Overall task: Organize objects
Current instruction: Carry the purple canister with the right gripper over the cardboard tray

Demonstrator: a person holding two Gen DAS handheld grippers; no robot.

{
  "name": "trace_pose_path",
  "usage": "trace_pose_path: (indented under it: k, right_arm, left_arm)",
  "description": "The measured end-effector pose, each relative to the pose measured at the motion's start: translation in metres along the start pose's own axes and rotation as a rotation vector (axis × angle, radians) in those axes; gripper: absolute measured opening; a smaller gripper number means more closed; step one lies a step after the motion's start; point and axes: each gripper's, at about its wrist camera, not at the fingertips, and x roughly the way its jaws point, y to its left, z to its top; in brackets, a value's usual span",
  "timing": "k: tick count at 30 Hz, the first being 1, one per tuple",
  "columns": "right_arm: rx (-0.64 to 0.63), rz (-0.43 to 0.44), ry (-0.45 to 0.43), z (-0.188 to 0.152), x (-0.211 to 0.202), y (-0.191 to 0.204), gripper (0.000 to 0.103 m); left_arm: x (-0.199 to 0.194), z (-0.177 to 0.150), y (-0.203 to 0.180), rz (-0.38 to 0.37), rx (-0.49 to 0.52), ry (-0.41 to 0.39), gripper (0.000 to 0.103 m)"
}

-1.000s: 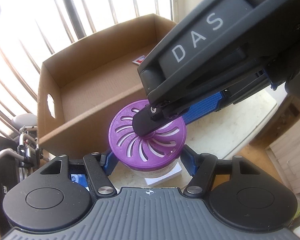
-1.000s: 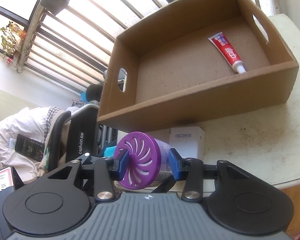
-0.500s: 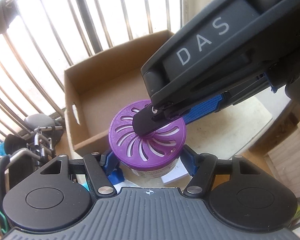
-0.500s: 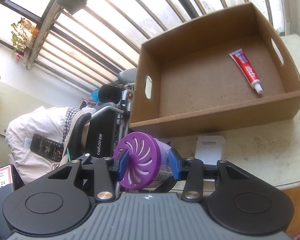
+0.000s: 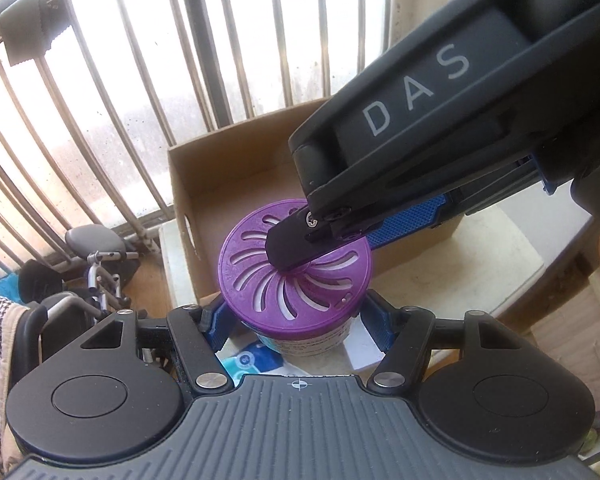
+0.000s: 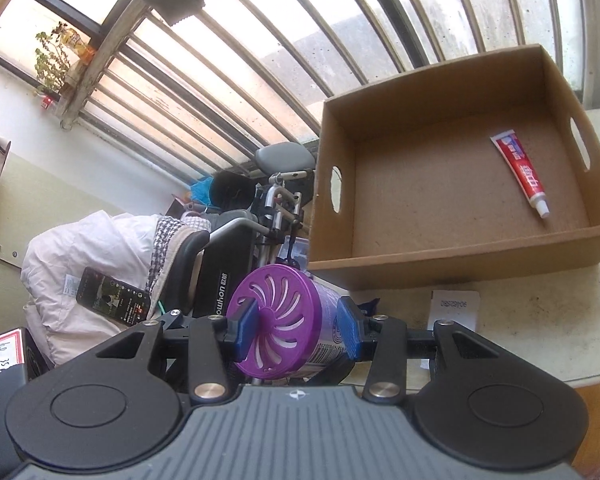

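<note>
right view alone: toothpaste (image 6: 521, 169) in box (image 6: 440, 258)

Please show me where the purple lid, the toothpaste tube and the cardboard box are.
purple lid (image 5: 260, 280): left wrist view, slotted top face.
toothpaste tube (image 6: 520, 168): right wrist view, red body.
cardboard box (image 6: 460, 258): right wrist view, near wall.

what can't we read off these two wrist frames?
- Air freshener base: left wrist view, purple lid covers it; contact with the table unknowable.
- Its label: right wrist view, blue pad covers it, print too small.
- Cardboard box floor: left wrist view, right tool hides it; toothpaste shows only in the right view.
</note>
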Motion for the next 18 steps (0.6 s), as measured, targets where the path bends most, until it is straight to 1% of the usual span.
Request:
trace_pose_path:
  k: [5, 9, 14, 18]
  right_arm:
    - [-0.026, 0.004, 0.018, 0.015, 0.012, 0.011, 0.047]
    - [-0.044, 0.012, 0.044, 0.031, 0.026, 0.014, 0.047]
    - [-0.066, 0.036, 0.087, 0.059, 0.048, 0.012, 0.047]
    - [-0.071, 0.067, 0.137, 0.087, 0.071, 0.003, 0.047]
  left_arm:
    - [0.008, 0.006, 0.019, 0.014, -0.033, -0.001, 0.066]
    - [0.022, 0.015, 0.032, 0.031, -0.056, 0.016, 0.066]
    - [0.045, 0.032, 0.049, 0.067, -0.080, 0.046, 0.066]
    - [0.067, 0.047, 0.062, 0.094, -0.123, 0.083, 0.066]
